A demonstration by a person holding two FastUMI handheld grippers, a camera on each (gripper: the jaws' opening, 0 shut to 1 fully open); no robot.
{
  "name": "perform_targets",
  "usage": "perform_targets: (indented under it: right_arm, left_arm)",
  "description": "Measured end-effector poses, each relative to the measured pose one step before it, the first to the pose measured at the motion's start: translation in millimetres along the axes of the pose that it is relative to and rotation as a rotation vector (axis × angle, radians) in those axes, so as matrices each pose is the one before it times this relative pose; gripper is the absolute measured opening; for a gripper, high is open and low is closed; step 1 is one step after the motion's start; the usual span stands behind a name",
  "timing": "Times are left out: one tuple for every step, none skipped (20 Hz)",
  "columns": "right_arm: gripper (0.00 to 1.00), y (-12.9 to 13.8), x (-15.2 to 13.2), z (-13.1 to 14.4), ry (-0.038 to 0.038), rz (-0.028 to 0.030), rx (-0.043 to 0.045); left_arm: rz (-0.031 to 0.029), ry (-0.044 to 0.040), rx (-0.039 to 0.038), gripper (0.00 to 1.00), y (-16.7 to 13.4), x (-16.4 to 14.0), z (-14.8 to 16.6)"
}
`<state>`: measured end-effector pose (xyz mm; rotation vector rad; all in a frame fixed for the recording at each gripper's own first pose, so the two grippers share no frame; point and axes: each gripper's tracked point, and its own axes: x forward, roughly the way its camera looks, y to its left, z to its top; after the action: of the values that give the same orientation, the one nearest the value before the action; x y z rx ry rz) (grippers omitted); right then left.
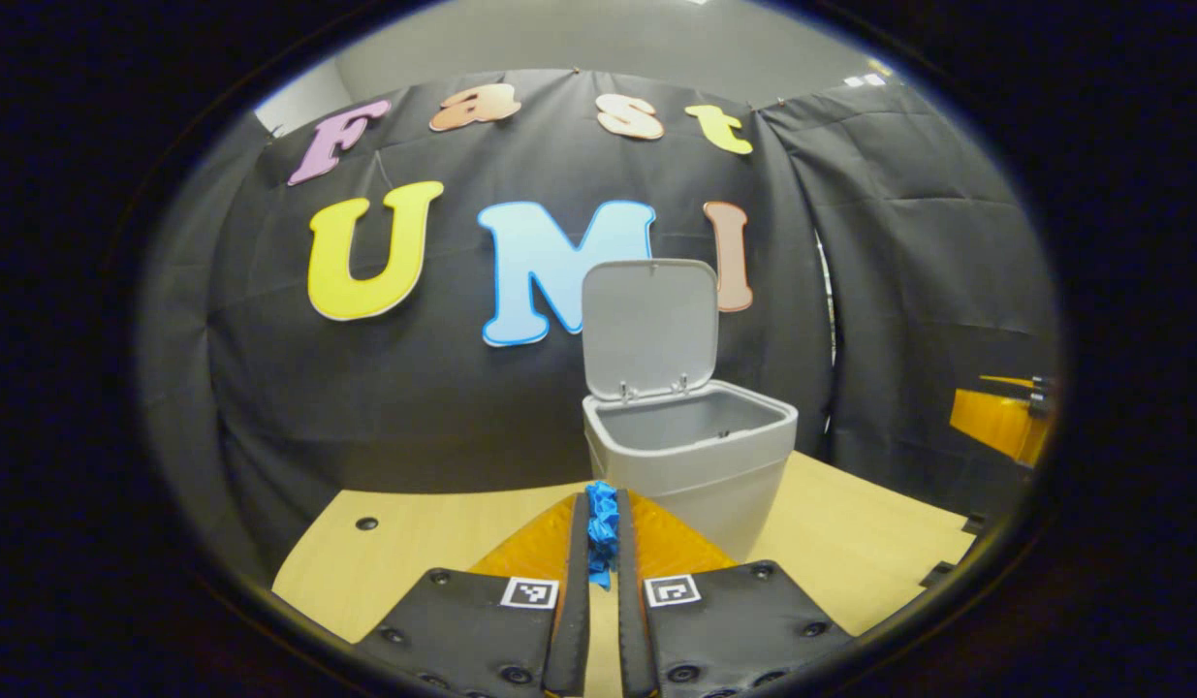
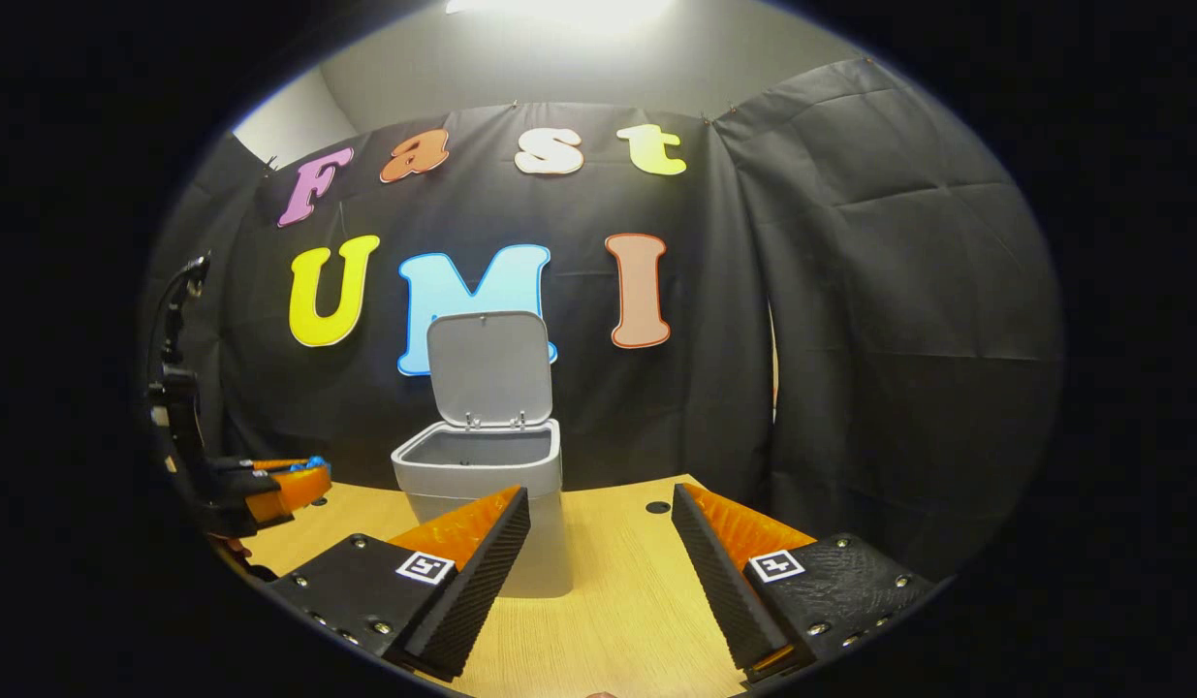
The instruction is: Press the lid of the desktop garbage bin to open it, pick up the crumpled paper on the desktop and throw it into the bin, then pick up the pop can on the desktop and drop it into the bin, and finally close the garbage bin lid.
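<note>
Crumpled paper [image 1: 602, 523], blue and bunched, sits pinched between the nearly closed jaws of the left gripper [image 1: 599, 543], both fingers pressing on it from either side, with its top sticking up above the fingertips and a strip hanging down into the narrow gap. In the left gripper view the garbage bin [image 1: 690, 456] stands just ahead of those jaws and a little to their right, on the pale wooden surface [image 1: 414, 543]; its lid [image 1: 650, 328] is swung up and stands nearly upright on the hinges at the far rim, leaving the grey inside open. In the right gripper view the right gripper [image 2: 598, 538] has its jaws spread wide with nothing between them, hovering above the surface. From there the bin [image 2: 482, 465] stands ahead and left of the jaws, partly hidden behind the left finger, with its lid [image 2: 488, 368] raised. Farther off at the left edge of that view, the left gripper [image 2: 288, 485] is seen from the side, with a bit of the blue paper [image 2: 315, 463] showing at its tips, left of the bin and apart from it.
</note>
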<state>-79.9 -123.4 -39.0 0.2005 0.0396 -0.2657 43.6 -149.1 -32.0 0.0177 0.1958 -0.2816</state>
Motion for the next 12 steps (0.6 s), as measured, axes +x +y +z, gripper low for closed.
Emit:
perform_targets:
  right_arm:
    - [0.95,-0.96,0.74,-1.23,0.0053,-0.00124,-0.00682]
    - [0.95,-1.56,2.22,-1.81,0.00307,-0.00075,-0.0079]
    - [0.95,-1.0,2.09,-1.28,0.005,-0.00125,-0.00653]
    - [0.95,-1.22,1.54,-2.55,0.00762,-0.00023,-0.00598]
    - [0.95,-1.97,2.6,-1.63,0.00757,-0.00322,-0.00409]
    - [0.95,-1.1,3.68,-1.73,0.00737,-0.00343,-0.00228]
    - [0.95,-1.57,1.73,-1.18,0.00839,-0.00261,-0.00111]
    - [0.95,-0.65,0.82,-0.92,0.00489,-0.00355,-0.00289]
    - [0.95,-0.82,0.2,-0.49,0.00448,-0.00406,-0.00389]
    - [0.95,-0.47,-0.12,-1.65,0.00446,-0.00097,-0.00449]
    - [0.95,-0.06,-1.21,0.39,0.00206,-0.00217,-0.00697]
    - [0.95,-0.94,-2.31,1.5,-0.00143,-0.00579,-0.00889]
  left_arm:
    - [-0.01117,-0.01678,0.0038,0.2,-7.25,6.65,6.92]
    - [-0.01529,-0.01457,0.00472,0.2,-8.43,7.53,6.87]
    - [-0.00791,-0.01212,0.0073,0.18,-6.82,7.69,3.75]
    - [-0.00761,-0.00614,0.00609,0.18,-6.03,8.68,2.03]
    - [-0.00608,-0.0103,-0.0005,0.18,-5.54,8.09,2.19]
    - [-0.00662,-0.01028,-0.00334,0.2,-4.34,7.59,2.85]
    - [-0.00609,-0.00939,-0.00515,0.2,-3.55,8.86,1.39]
    - [-0.00128,0.00323,-0.00962,0.18,-1.91,9.08,-2.05]
    - [0.00141,0.00361,-0.0213,0.2,1.57,10.82,-2.77]
    - [0.00487,0.00476,-0.02394,0.18,1.8,11.33,-3.52]
    - [0.00694,0.01322,-0.02277,0.18,4.0,8.82,-4.26]
    - [0.01192,0.01036,-0.01358,0.18,4.02,7.67,-3.26]
